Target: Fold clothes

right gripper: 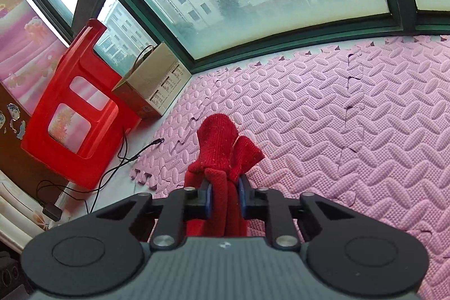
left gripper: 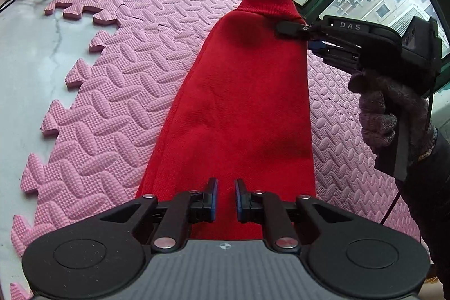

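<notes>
Red garment [left gripper: 242,108] hangs stretched above the pink foam mat [left gripper: 118,75], pinched at each end by a nearly closed claw: left [left gripper: 225,196], right [right gripper: 225,197]. Keeping both ends taut and level should give a clean fold.

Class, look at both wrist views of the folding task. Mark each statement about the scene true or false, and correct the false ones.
1. The right gripper is shut on the red garment. True.
2. The foam mat is blue. False: it is pink.
3. A red plastic stool stands beside a cardboard box. True.
4. The black cable lies across the garment. False: it lies off the garment, beside the stool.
</notes>
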